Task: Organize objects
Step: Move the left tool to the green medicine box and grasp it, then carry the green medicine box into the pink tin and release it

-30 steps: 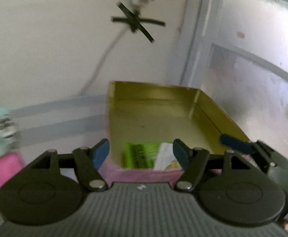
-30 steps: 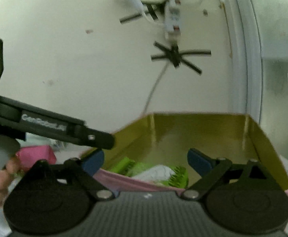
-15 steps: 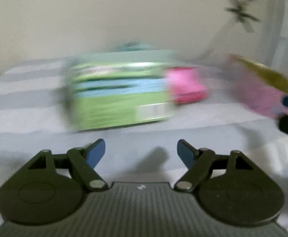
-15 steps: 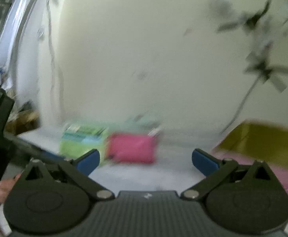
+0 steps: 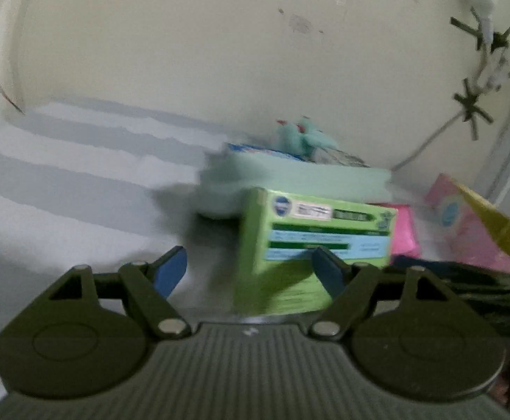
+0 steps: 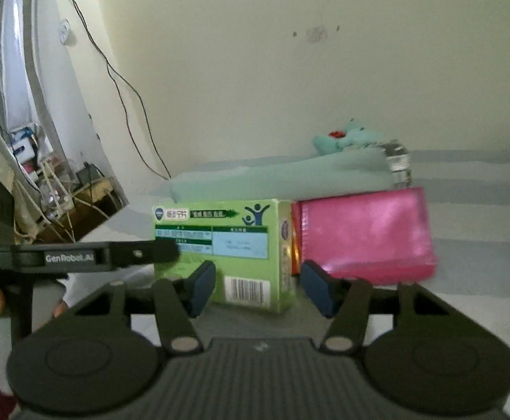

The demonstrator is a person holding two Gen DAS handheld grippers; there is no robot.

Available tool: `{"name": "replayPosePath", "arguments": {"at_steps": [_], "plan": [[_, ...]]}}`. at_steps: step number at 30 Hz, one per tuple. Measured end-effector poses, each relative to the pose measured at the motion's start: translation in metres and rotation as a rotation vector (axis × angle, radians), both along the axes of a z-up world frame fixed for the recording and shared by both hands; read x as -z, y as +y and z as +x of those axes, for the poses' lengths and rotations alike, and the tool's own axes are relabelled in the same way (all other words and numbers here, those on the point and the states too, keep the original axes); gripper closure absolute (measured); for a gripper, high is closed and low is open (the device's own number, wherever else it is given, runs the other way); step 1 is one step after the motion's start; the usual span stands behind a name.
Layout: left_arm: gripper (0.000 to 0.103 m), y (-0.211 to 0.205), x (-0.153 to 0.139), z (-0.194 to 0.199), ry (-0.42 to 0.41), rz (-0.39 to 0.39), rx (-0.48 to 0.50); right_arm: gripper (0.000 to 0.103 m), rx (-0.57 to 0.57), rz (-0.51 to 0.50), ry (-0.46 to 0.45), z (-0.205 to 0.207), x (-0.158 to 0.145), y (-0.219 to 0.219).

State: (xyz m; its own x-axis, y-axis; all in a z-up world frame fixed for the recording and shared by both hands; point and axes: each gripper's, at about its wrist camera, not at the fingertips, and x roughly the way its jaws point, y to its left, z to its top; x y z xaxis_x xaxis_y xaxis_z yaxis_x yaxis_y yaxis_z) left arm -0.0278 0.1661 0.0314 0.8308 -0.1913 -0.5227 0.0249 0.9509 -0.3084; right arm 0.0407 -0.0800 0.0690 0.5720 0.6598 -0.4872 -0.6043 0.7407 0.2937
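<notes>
Right gripper closing around green carton; pads not yet pressing. Carton at 12 o'clock, touching pink pouch at 3 o'clock. Left gripper apart, empty. Advised: center pads on carton's narrow faces, avoid pinching pouch.

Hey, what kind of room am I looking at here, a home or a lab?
Probably a home, maybe a bedroom: a grey-and-white striped sheet serves as the work surface, a teal plush toy lies by the plain wall, and a green medicine box sits among household bits.
</notes>
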Motion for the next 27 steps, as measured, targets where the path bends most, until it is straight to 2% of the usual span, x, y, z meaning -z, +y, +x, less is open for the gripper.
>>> {"name": "replayPosePath", "arguments": {"at_steps": [2,3,6,11,14,16,20,21,22,23,27], "plan": [[0.028,-0.002,0.005,0.007,0.049,-0.1,0.043,0.056,-0.007,-0.015,0.04,0.01,0.006,0.011],[0.028,-0.005,0.005,0.006,0.063,-0.109,0.037,0.057,-0.018,-0.003,0.078,0.012,0.01,0.013],[0.028,-0.03,-0.006,-0.018,0.028,-0.031,0.068,0.057,-0.013,0.005,0.071,-0.007,0.003,0.003],[0.028,-0.068,-0.015,-0.055,0.037,-0.048,0.168,0.055,-0.029,0.031,0.048,-0.052,-0.014,-0.043],[0.028,-0.091,-0.009,-0.063,0.068,-0.08,0.222,0.054,-0.012,0.04,0.042,-0.077,-0.017,-0.075],[0.028,-0.113,-0.005,-0.069,0.092,-0.081,0.266,0.049,0.005,0.031,0.024,-0.092,-0.016,-0.094],[0.026,-0.139,0.003,-0.075,0.127,-0.033,0.356,0.043,0.051,-0.002,0.032,-0.114,-0.004,-0.114],[0.026,-0.144,0.005,-0.076,0.136,-0.025,0.374,0.035,0.052,-0.018,0.029,-0.119,0.001,-0.115],[0.025,-0.146,0.005,-0.076,0.14,-0.018,0.375,0.024,0.058,-0.029,0.02,-0.126,0.002,-0.12],[0.022,-0.141,0.006,-0.077,0.137,-0.013,0.366,0.021,0.067,-0.04,0.001,-0.132,0.003,-0.122],[0.02,-0.122,-0.001,-0.078,0.127,-0.047,0.292,0.018,0.088,-0.098,-0.046,-0.14,0.005,-0.13]]}}
